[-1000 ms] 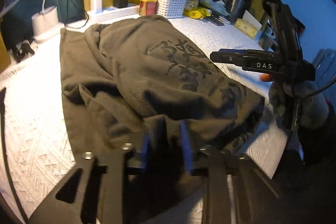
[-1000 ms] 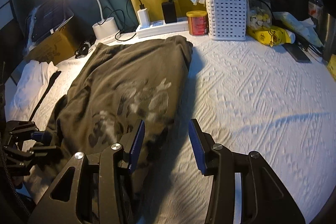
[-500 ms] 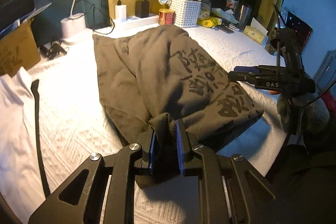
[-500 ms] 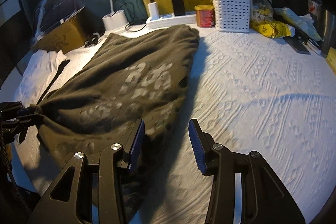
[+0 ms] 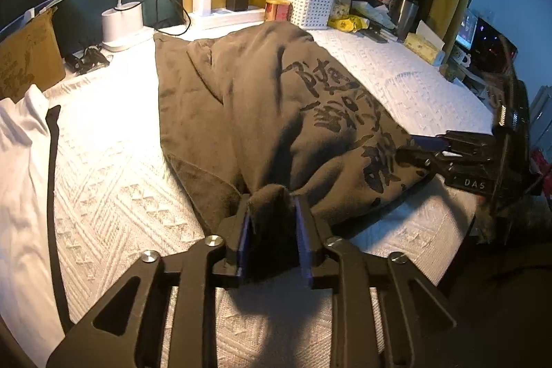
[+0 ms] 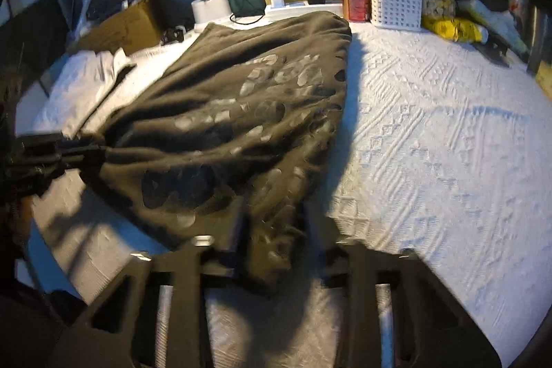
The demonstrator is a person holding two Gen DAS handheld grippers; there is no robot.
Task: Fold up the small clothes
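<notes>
Left wrist view: left claw opening around bunched olive garment, right claw closing onto its hem

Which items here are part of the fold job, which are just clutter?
In the job:
dark printed garment
left gripper, jaws opening, cloth between them
right gripper, jaws closing on the garment's near corner

Lying about:
white garment
white perforated basket
red tin
lamp base
power strip
yellow packet
</notes>
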